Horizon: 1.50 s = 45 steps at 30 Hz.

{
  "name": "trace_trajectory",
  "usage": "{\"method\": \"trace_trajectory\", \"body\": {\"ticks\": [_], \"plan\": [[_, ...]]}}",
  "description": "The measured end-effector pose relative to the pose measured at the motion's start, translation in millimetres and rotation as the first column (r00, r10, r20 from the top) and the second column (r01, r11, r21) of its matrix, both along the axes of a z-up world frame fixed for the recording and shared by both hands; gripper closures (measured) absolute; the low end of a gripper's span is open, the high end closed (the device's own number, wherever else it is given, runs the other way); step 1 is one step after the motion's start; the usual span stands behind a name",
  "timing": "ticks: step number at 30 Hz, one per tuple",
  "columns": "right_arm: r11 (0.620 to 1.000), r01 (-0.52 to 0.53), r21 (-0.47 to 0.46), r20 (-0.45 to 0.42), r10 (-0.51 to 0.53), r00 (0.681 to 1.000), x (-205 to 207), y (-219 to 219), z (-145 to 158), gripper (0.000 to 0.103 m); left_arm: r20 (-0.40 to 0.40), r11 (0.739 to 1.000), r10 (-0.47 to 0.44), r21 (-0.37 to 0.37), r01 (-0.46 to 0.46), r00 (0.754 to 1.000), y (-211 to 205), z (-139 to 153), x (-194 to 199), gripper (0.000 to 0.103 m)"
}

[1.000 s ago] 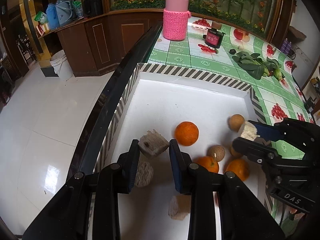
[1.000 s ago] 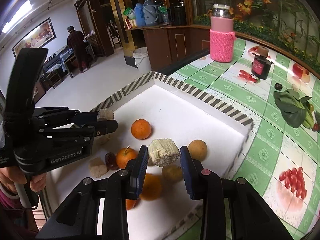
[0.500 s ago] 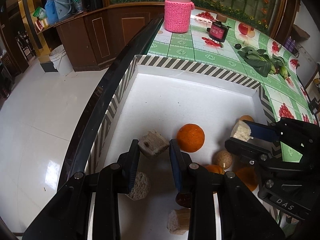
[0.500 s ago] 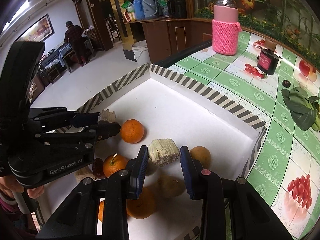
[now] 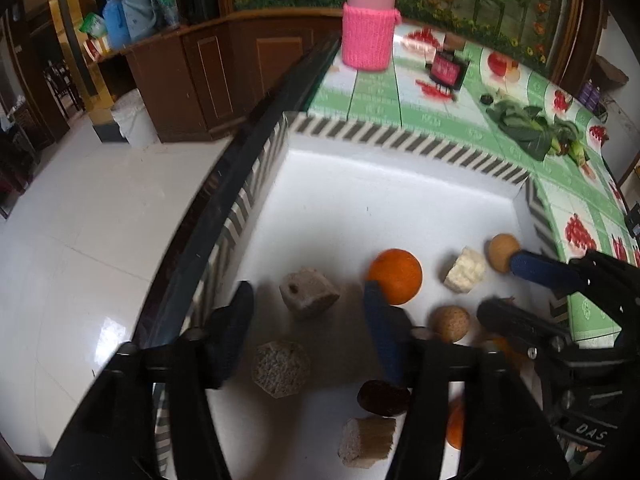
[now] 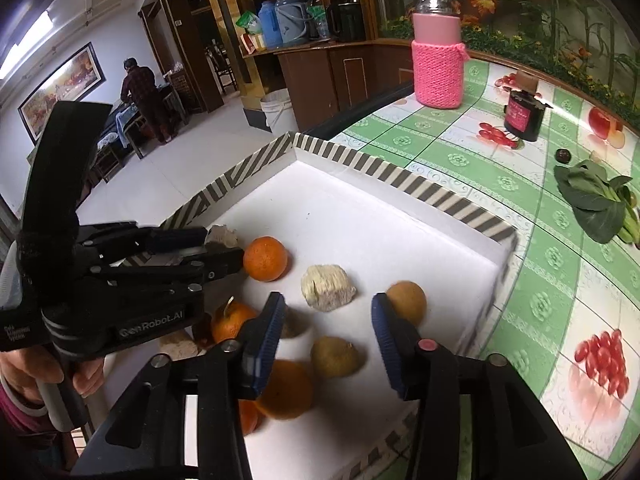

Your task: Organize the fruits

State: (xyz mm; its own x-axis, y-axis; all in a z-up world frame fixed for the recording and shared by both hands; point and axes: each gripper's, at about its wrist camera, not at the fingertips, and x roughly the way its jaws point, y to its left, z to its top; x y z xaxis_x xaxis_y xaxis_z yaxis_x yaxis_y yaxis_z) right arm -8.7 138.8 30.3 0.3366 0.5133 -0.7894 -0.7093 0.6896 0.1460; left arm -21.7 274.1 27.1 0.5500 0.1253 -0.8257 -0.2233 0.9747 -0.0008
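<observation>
Both tongs have just been opening, and each has let go of its chunk. From the left camera, the left gripper (image 5: 308,324) stands wide, and the grey chunk (image 5: 309,293) sits free in the white tray (image 5: 360,200), beside an orange (image 5: 395,276). From the right camera, the right gripper (image 6: 326,330) is wide too, with the pale chunk (image 6: 327,288) lying loose ahead. These chunks look light and crumbly, so pinch the flat sides softly.

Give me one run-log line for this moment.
left gripper: jaws just opened, grey chunk released | right gripper: jaws just opened, pale chunk released | both in tray
</observation>
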Motion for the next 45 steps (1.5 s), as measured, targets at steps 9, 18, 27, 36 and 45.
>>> {"method": "trace_trajectory", "body": {"ticks": [9,18,27,36,45], "plan": [[0.993,0.09,0.07,0.072,-0.095,0.993,-35.6,-36.5,27.1,0.033,0.118,0.996,0.003,0.083,-0.013,0.993,-21.8,25.8,-33.8,0.03],[0.974,0.179,0.142,0.077,-0.192,0.978,-65.7,-72.9,42.7,0.02,0.198,0.996,0.008,0.084,-0.025,0.98,-43.0,41.3,-69.3,0.03],[0.965,0.225,0.138,0.067,-0.236,0.969,-82.7,-93.2,42.0,0.016,0.231,0.997,0.009,0.077,-0.027,0.973,-57.7,47.6,-91.9,0.03],[0.963,0.229,0.14,0.065,-0.239,0.969,-89.8,-98.4,42.5,0.016,0.243,0.995,0.009,0.092,-0.032,0.97,-63.4,50.0,-100.3,0.03],[0.966,0.221,0.133,0.06,-0.231,0.971,-90.7,-95.5,39.2,0.016,0.236,0.995,0.008,0.092,-0.03,0.972,-65.8,48.2,-101.4,0.03]]}}
